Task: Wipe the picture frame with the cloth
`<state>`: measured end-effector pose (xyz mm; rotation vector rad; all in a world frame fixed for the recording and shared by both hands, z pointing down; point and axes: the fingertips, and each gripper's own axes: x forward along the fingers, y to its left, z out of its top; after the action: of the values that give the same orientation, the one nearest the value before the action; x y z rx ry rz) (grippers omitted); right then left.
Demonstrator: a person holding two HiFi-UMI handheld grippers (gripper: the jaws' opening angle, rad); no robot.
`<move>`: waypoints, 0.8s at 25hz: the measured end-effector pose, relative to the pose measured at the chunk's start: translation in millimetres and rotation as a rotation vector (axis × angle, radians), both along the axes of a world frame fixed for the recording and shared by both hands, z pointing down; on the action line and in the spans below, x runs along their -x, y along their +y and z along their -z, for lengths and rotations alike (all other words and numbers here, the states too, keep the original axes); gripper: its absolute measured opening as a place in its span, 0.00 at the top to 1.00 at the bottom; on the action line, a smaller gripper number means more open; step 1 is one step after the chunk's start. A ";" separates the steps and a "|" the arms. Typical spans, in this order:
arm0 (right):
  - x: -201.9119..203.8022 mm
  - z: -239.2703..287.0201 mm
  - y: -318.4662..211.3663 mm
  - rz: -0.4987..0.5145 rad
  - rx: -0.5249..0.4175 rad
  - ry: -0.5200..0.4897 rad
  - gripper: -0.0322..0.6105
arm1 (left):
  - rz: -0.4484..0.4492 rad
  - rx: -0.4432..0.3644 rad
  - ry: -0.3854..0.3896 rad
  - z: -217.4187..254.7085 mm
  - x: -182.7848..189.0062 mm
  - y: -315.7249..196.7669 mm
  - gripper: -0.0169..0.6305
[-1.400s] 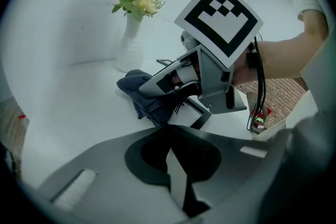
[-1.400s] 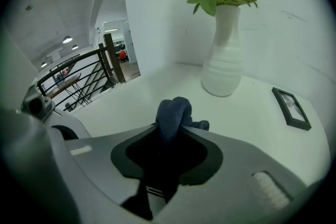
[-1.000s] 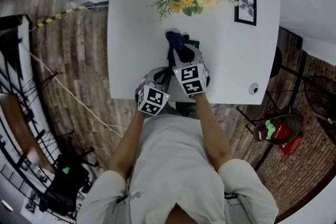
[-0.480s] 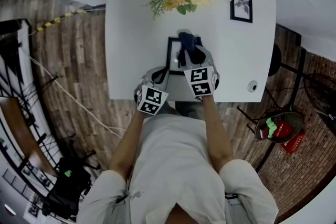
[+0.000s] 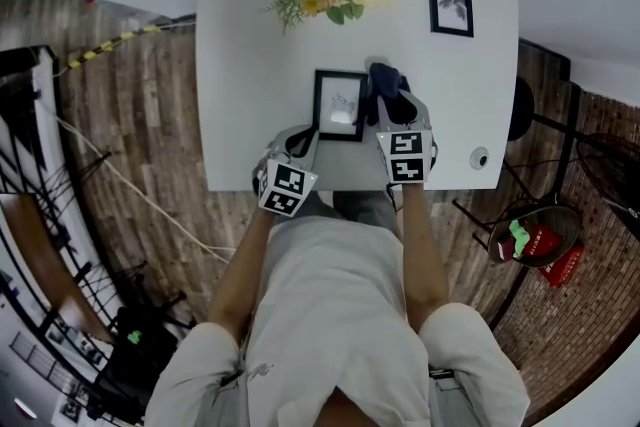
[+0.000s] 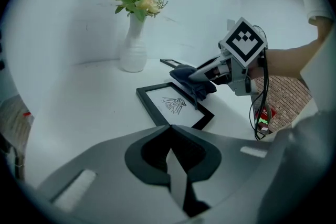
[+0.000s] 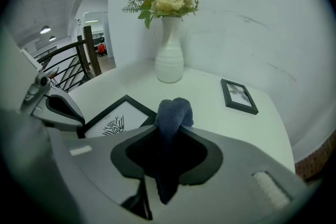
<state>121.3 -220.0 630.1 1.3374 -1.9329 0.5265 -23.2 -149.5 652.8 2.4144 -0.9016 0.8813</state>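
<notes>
My right claw [image 7: 167, 162] pinches a dark blue cloth [image 7: 174, 110], soft and bunched into a rounded fold that pokes past the tips. My left claw [image 6: 170, 134] is pressed together with nothing in it. The frame [image 5: 340, 105] is a flat rectangle with a thin black rim around a white sheet bearing a line drawing. It lies near the middle of the table's [image 5: 250, 65] near edge. The cloth sits at its right rim, and the left claw is just beside its near left corner. A smooth white vase [image 7: 169, 63] stands at the far edge.
</notes>
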 end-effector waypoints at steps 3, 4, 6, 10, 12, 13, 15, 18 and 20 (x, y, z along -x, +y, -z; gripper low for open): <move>7.2 13.6 3.1 0.015 -0.030 -0.001 0.79 | -0.008 -0.001 -0.001 -0.4 0.3 -0.2 0.94; 12.2 17.8 4.7 0.027 -0.038 -0.004 0.79 | -0.012 0.001 -0.004 -0.6 0.4 0.0 0.94; 25.2 24.8 8.2 0.053 -0.050 -0.014 0.79 | -0.020 0.003 -0.009 -1.0 0.8 0.6 0.94; 56.8 30.5 14.9 0.108 -0.056 -0.041 0.79 | -0.025 0.007 0.013 -0.5 -2.0 1.5 0.94; 72.1 28.7 17.9 0.132 -0.050 -0.053 0.79 | -0.028 0.007 0.019 0.2 -3.4 1.4 0.94; 79.4 26.8 19.3 0.145 -0.045 -0.058 0.79 | -0.030 0.008 0.020 0.3 -3.7 1.4 0.94; 93.1 22.1 21.3 0.171 -0.036 -0.064 0.79 | -0.031 0.008 0.020 0.0 -3.8 1.3 0.94; 110.1 15.8 21.9 0.204 -0.028 -0.068 0.79 | -0.031 0.001 0.017 0.2 -3.2 -0.2 0.94; 118.2 10.4 22.6 0.217 -0.019 -0.066 0.79 | -0.030 -0.002 0.012 0.3 -2.2 -0.8 0.94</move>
<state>3.2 -197.4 619.7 1.1157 -2.1108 0.4511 -20.9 -150.4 652.5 2.4382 -0.8638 0.8757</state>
